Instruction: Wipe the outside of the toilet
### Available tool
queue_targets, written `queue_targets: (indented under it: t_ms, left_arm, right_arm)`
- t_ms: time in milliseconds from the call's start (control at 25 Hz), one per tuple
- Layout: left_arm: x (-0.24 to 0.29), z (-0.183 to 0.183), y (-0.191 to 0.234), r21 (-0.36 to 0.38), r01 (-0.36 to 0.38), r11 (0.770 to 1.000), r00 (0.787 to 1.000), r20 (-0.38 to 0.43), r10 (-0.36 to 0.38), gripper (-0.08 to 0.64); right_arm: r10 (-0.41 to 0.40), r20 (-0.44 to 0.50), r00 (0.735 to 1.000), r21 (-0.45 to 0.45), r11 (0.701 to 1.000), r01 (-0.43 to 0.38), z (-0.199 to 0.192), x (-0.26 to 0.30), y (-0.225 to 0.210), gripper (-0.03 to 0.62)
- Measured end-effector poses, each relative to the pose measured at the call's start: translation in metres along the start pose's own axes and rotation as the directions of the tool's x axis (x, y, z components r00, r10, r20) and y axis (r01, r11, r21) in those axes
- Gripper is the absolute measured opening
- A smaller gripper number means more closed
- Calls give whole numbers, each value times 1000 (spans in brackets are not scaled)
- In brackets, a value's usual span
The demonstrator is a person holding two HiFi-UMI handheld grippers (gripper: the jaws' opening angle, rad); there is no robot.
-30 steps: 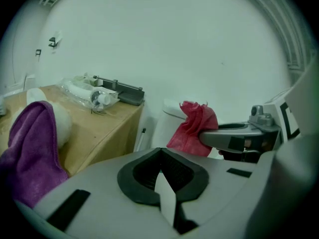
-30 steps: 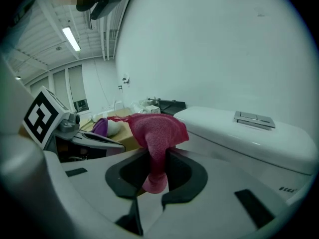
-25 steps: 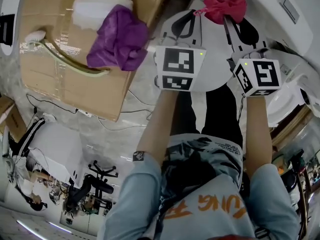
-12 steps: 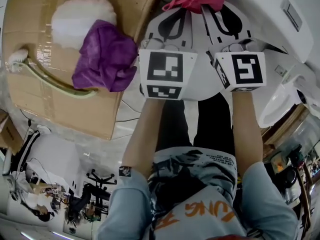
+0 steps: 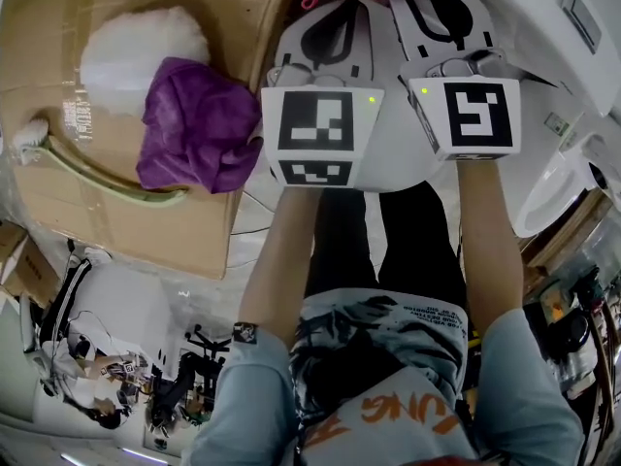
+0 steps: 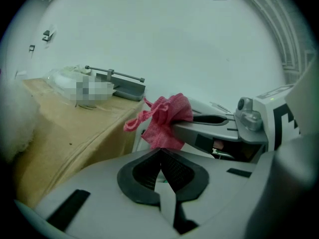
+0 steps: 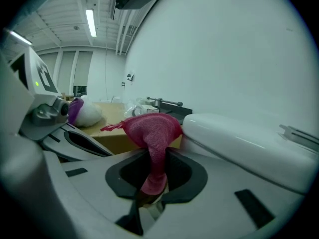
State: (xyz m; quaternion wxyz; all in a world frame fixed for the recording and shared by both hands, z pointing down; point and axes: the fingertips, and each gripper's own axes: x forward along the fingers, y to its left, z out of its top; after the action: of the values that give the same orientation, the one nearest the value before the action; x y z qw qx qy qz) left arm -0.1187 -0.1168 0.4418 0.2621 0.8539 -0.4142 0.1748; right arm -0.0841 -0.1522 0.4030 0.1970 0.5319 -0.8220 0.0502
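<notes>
pink cloth [image 7: 152, 133]: coarse woven fabric, matt | toilet [image 7: 239, 143]: smooth white surface, glossy finish is shown | cardboard box [image 5: 58, 192]: matt brown card | purple cloth [image 5: 194, 124]: soft matt fabric | white wad [image 5: 136, 51]: fluffy fibre is seen

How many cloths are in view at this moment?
2. A pink cloth is clamped in the right gripper; a purple cloth lies on the cardboard box. The white fluffy bundle beside it may be a third.

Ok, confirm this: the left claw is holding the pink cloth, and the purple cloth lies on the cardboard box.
Wrong claw. The right claw holds the pink cloth, as the right gripper view shows; the left claw is shut and empty. The purple cloth does lie on the cardboard box.
</notes>
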Motion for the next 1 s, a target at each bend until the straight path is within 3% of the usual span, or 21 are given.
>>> queue_targets:
  t_ms: [520,1000]
  left_arm:
    - [11,-8,-9,-28,-29,999,1000,-9,29,26]
    - [21,-15,-39,25,-18,1000,999,-40,19,26]
  right_arm:
    - [-77,-20,997,77,994,78,-22,-23,-29,86]
    - [-133,-15,991,150,980,134,-36,-58,-55,83]
